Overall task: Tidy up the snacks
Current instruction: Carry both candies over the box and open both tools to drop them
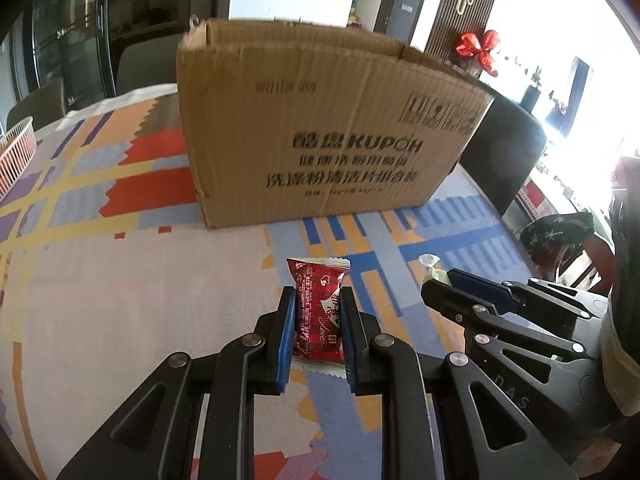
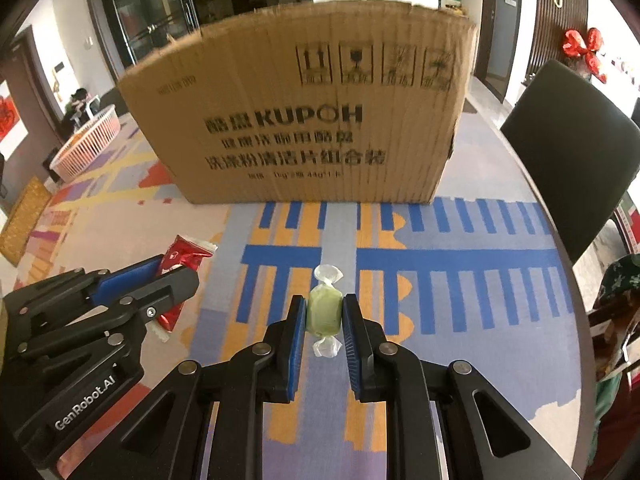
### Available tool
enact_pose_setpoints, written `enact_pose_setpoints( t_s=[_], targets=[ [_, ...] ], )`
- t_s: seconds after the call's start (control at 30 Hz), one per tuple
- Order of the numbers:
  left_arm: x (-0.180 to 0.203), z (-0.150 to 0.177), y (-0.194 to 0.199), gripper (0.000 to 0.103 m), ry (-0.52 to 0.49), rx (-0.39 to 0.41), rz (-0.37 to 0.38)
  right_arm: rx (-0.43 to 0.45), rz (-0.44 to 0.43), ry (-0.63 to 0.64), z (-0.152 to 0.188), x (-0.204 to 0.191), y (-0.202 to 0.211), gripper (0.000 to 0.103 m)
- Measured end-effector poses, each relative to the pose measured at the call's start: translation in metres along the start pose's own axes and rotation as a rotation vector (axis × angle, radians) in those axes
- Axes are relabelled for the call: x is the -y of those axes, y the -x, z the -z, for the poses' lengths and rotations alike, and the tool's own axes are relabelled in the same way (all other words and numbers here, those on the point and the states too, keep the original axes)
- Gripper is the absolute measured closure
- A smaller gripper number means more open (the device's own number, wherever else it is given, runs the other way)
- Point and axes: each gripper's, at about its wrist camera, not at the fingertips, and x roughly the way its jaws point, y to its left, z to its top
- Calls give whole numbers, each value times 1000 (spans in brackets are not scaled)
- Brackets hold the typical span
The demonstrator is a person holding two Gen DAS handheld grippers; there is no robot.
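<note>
Left fingers (image 1: pixel 318 320) pinching packet (image 1: pixel 318 308), right fingers (image 2: pixel 324 320) pinching candy (image 2: pixel 323 312); risk slipping before box (image 2: pixel 304 112) ahead.

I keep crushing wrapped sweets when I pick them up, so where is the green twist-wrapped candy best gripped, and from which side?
Grip the green candy across its plump middle, as the right hand-held gripper does now: pads on its two flanks, approaching along its length so the twisted ends point fore and aft. Those thin ends would likely slip; the firm middle fills the gap.
</note>
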Motion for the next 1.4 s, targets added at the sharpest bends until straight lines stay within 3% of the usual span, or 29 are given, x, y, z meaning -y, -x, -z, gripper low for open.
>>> enact_pose_setpoints(
  t_s=[0.43, 0.9, 1.4],
  targets=[
    [17, -25, 50, 81, -33, 121, 13, 146, -22, -4, -16, 4, 64, 83],
    [24, -64, 91, 81, -63, 247, -12, 275, -39, 11, -46, -2, 102, 83],
    [22, -107, 101, 81, -73, 289, -25, 357, -32, 47, -91, -7, 130, 83]
  ],
)
